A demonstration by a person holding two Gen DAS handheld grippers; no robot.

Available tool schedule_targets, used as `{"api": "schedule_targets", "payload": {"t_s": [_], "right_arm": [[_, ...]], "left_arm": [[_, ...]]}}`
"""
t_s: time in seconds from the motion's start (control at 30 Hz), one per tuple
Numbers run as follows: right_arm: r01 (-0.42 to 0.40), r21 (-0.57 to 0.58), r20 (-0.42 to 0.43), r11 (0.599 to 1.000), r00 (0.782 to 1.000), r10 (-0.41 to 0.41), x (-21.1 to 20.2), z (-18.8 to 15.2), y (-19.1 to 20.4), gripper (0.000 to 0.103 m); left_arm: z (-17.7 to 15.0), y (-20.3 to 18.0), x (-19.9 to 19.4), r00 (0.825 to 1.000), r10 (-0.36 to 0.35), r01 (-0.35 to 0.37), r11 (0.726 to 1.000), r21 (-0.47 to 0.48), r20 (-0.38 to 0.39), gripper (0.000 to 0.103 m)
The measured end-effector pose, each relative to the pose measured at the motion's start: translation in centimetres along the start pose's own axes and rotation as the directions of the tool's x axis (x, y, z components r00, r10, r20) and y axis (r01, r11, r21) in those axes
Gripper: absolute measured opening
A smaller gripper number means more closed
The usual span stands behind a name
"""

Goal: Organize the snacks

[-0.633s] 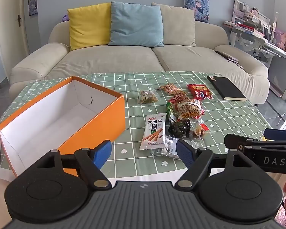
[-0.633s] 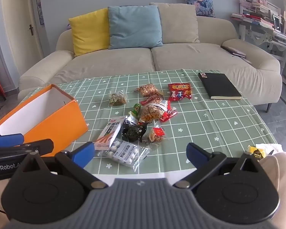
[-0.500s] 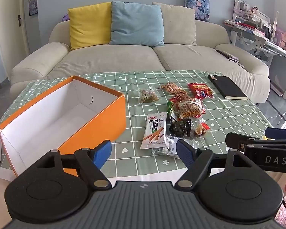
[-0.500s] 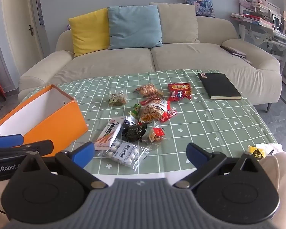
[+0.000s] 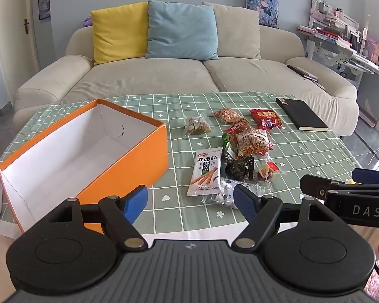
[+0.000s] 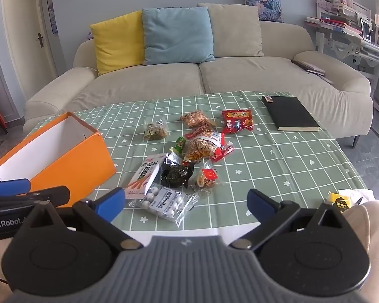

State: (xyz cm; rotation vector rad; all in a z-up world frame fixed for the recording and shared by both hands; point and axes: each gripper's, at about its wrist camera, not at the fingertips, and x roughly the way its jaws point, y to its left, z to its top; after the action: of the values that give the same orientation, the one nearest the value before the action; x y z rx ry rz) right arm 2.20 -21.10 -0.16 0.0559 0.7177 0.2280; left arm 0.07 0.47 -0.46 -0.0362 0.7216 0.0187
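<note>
Heap of crinkly plastic snack packets (image 5: pixel 240 151) mid-worktop on green checked cloth (image 6: pixel 278 161), empty orange cardboard box (image 5: pixel 83 156) just left, left gripper (image 5: pixel 190 200) and right gripper (image 6: pixel 187 203) both spread wide, holding nothing, near edge.

Left hand-held gripper (image 5: pixel 190 200): jaws wide apart, nothing between them. Ahead to its left on the bench (image 5: pixel 303 156): open orange box (image 5: pixel 93 156). Straight ahead: snack packets (image 5: pixel 235 149). Far right: black notebook (image 5: pixel 300 117).
</note>
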Motion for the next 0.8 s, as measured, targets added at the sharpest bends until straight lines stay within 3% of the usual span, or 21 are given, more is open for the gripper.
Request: {"api": "schedule_targets", "payload": {"t_s": [0.8], "right_arm": [[0.002, 0.002, -0.005, 1.0, 1.0, -0.002, -0.03, 0.22, -0.1, 0.099]], "left_arm": [[0.05, -0.46, -0.05, 1.0, 0.006, -0.006, 1.0, 0.001, -0.009, 0.091]]}}
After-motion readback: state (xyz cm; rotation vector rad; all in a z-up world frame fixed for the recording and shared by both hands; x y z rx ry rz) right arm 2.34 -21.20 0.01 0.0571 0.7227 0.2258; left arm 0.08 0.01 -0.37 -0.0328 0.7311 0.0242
